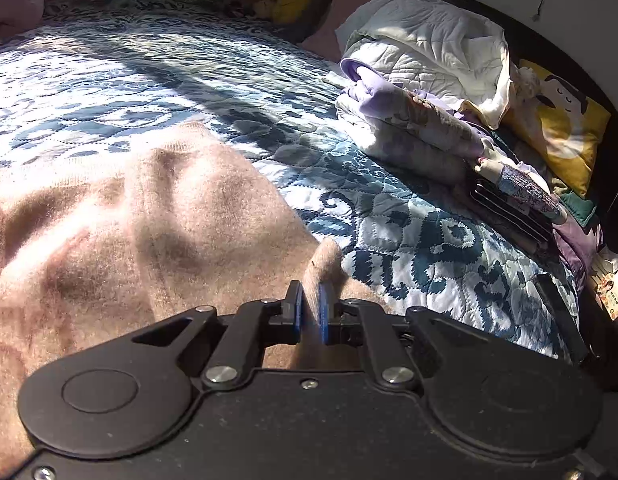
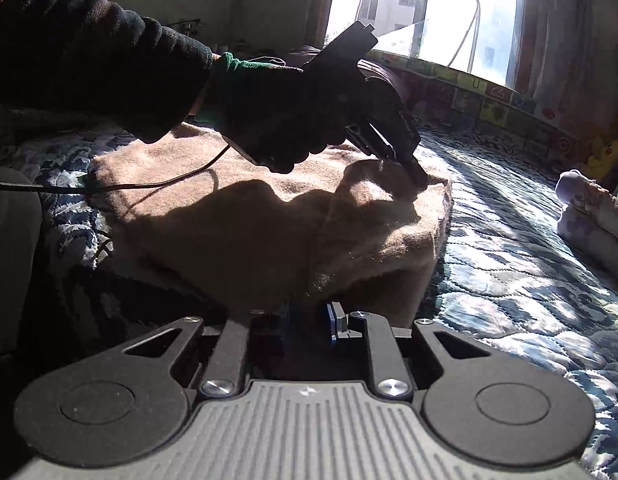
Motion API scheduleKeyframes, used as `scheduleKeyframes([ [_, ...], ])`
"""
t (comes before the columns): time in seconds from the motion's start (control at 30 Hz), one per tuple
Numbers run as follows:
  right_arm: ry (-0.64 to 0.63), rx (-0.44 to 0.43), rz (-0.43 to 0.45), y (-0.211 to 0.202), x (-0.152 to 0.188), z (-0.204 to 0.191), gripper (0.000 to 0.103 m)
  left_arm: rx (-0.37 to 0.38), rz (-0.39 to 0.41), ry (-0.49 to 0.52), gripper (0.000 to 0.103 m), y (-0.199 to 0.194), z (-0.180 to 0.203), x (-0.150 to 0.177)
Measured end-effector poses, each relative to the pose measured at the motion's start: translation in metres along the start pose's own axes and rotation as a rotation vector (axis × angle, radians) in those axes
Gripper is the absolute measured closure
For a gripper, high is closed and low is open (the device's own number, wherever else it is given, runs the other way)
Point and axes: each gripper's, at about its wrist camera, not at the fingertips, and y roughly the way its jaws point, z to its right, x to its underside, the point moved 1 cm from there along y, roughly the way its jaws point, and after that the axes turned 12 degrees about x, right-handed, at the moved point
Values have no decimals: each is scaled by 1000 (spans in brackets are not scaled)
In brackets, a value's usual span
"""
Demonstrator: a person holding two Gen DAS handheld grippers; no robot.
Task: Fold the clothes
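Left wrist view shows a fuzzy tan sweater (image 1: 121, 232) spread on a bed covered by a blue-and-white patterned quilt (image 1: 409, 236). A raised fold of the sweater's edge stands between the blue pads of the left gripper (image 1: 310, 306), whose jaws are closed tight on the knit. Sunlight and shadow fall in bands across the cloth.

From the right wrist view, the sweater (image 2: 269, 224) lies ahead as a partly folded slab, its near edge reaching the right gripper (image 2: 309, 320). That gripper's pads are drawn close with the tan knit between them, so it pinches the near edge. At the far corner of the sweater, the left gripper (image 2: 415, 172) presses down into the fabric, held by a gloved hand (image 2: 277, 120) with a dark sleeve (image 2: 89, 52) behind it. A black cable (image 2: 109, 186) trails from the handle over the garment.

Beside the sweater, to the right in the left wrist view, sits a pile of pale and lilac bedding (image 1: 421, 80), and a yellow pillow (image 1: 565, 128) lies beyond it. A bright window (image 2: 429, 8) stands behind the bed.
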Motion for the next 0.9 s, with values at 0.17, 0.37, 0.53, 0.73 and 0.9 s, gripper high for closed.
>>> scheduleKeyframes([
  [0.17,-160,88,70,-10,-3,-18,76,24,36,-1,96,-5,9,-3],
  [0.37,-118,27,27,-8,-6,-12,70,-112,-15,4,91,2,17,-4],
  [0.53,-13,-75,71,-41,-10,1,74,-129,101,53,89,-53,57,8],
  [0.73,85,38,230,-54,-27,21,85,-60,114,29,85,-82,112,79],
  [0.9,84,124,188,-2,-37,27,87,-20,165,-183,83,-72,90,118],
])
